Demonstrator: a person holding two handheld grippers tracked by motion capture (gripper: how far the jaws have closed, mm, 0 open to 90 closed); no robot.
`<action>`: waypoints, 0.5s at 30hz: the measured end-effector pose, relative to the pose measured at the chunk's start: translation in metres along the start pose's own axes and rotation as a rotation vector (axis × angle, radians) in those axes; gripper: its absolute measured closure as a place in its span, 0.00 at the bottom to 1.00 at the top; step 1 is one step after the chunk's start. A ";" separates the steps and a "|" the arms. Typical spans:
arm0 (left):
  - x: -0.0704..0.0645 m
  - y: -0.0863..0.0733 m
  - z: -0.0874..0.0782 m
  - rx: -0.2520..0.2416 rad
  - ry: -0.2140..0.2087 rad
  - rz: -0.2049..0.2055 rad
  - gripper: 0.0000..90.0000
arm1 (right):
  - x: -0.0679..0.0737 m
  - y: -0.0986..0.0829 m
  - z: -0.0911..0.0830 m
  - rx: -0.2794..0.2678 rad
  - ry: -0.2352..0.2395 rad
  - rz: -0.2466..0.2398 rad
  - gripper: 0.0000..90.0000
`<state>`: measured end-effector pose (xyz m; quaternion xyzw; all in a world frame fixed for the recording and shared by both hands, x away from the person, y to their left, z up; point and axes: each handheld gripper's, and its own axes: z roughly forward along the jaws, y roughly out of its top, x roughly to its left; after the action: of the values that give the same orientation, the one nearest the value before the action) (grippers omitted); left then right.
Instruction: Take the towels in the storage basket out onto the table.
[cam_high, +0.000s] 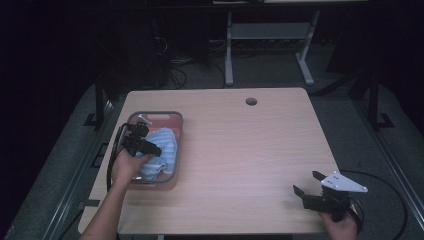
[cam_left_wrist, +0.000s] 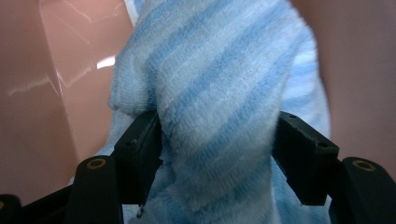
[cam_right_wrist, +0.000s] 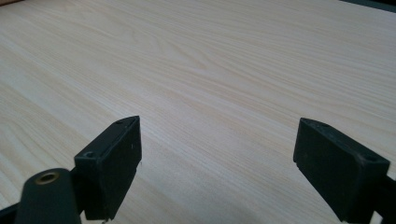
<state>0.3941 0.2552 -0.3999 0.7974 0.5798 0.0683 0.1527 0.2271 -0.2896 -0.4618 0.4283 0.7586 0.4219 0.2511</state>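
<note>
A light wooden table with a round cable hole stands in a dim room, with metal desk legs and loose cables on the grey floor behind it. In the high view, the left gripper reaches down into a shallow pink plastic tray with a grey rim near the table's left edge, its tips sunk in a crumpled blue-and-white striped fleece cloth that lies inside the tray; the right gripper hovers low over bare wood near the front right corner, well apart from the tray, jaws spread. In the left gripper view, the two black fingers press in from both sides on a thick fold of the striped cloth, which bulges between and beyond them, with the tray's pink wall just behind the fingers. In the right gripper view, the fingers stand wide apart with nothing between them but the pale wood grain.
</note>
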 end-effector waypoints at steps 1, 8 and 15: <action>0.000 0.001 0.003 0.015 0.007 0.010 0.39 | -0.001 0.000 0.000 -0.001 0.000 -0.001 0.16; 0.000 0.005 0.010 0.053 0.025 0.035 0.49 | -0.001 -0.001 0.000 0.003 -0.004 0.006 0.16; -0.008 0.010 0.015 0.104 0.062 0.098 0.64 | -0.002 -0.001 -0.001 0.000 -0.006 0.010 0.16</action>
<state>0.4043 0.2420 -0.4102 0.8291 0.5475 0.0702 0.0893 0.2266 -0.2923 -0.4623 0.4332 0.7558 0.4220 0.2511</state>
